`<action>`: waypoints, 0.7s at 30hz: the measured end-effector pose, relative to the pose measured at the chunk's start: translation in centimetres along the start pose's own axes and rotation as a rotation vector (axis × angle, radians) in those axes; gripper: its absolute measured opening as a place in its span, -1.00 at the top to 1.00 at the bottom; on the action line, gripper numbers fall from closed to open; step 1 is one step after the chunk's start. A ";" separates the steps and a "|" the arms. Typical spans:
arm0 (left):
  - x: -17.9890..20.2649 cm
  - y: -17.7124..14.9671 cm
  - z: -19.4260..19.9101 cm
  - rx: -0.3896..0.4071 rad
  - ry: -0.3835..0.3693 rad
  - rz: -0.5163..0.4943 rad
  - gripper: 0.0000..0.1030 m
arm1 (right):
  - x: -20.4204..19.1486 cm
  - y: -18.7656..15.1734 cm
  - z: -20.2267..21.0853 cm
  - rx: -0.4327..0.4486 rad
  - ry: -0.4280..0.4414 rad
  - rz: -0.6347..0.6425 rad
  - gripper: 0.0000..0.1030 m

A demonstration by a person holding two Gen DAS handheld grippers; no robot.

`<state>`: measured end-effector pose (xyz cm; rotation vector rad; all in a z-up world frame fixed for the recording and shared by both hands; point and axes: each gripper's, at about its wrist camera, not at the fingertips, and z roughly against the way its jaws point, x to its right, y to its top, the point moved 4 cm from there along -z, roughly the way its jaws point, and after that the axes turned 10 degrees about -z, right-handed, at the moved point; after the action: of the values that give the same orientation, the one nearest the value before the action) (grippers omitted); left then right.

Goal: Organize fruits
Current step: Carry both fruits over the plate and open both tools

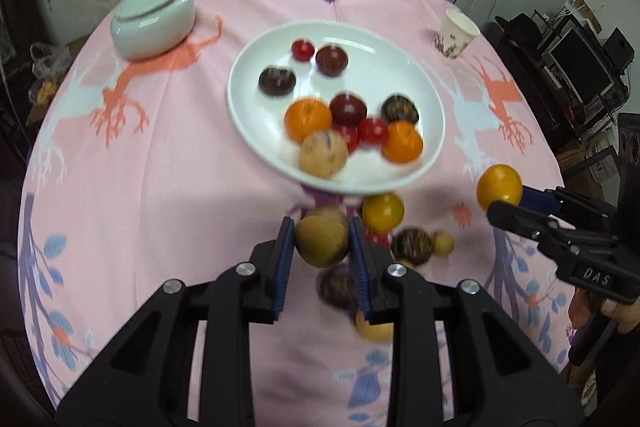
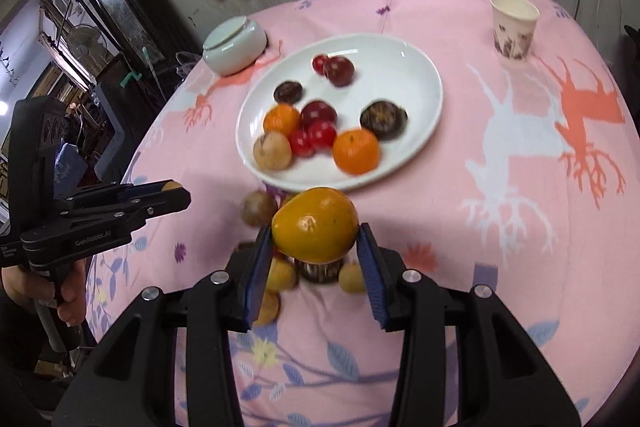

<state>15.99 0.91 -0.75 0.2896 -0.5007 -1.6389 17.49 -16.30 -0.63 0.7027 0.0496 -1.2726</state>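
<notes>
A white plate [image 1: 248,67] [image 2: 420,67] in the middle of the pink tablecloth holds several fruits: oranges, red plums, small tomatoes, dark passion fruits and a brown round fruit. My left gripper [image 1: 320,237] is shut on a brown round fruit [image 1: 322,241] just in front of the plate's near rim; it also shows in the right wrist view [image 2: 176,193]. My right gripper [image 2: 316,239] is shut on a yellow-orange fruit [image 2: 316,225], also seen in the left wrist view [image 1: 499,187]. Several loose fruits [image 1: 412,247] [image 2: 258,207] lie on the cloth below the grippers.
A pale green lidded jar [image 1: 154,21] [image 2: 234,45] stands at the far left. A paper cup [image 1: 456,33] [image 2: 514,27] stands at the far right. The round table's edges drop off on all sides, with furniture beyond.
</notes>
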 end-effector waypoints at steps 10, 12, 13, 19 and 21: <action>-1.7 5.5 -3.1 0.032 0.013 0.016 0.46 | -0.4 6.0 -4.4 0.025 0.010 -0.006 0.16; -2.1 6.0 -3.9 0.023 0.017 0.021 0.46 | -0.2 6.5 -5.1 0.025 0.002 -0.006 0.16; -2.3 6.1 -4.3 0.019 0.020 0.027 0.46 | -0.1 6.8 -5.6 0.022 0.000 -0.010 0.16; -3.1 7.1 -6.5 -0.001 0.052 0.036 0.46 | 0.3 7.8 -8.1 0.004 -0.024 -0.041 0.15; -3.3 7.5 -7.0 -0.008 0.066 0.037 0.46 | 0.7 8.1 -9.0 -0.004 -0.051 -0.067 0.15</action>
<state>26.22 2.60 -3.58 0.3258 -0.4466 -1.5903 27.90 -11.36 -4.34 0.6692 0.0340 -1.3538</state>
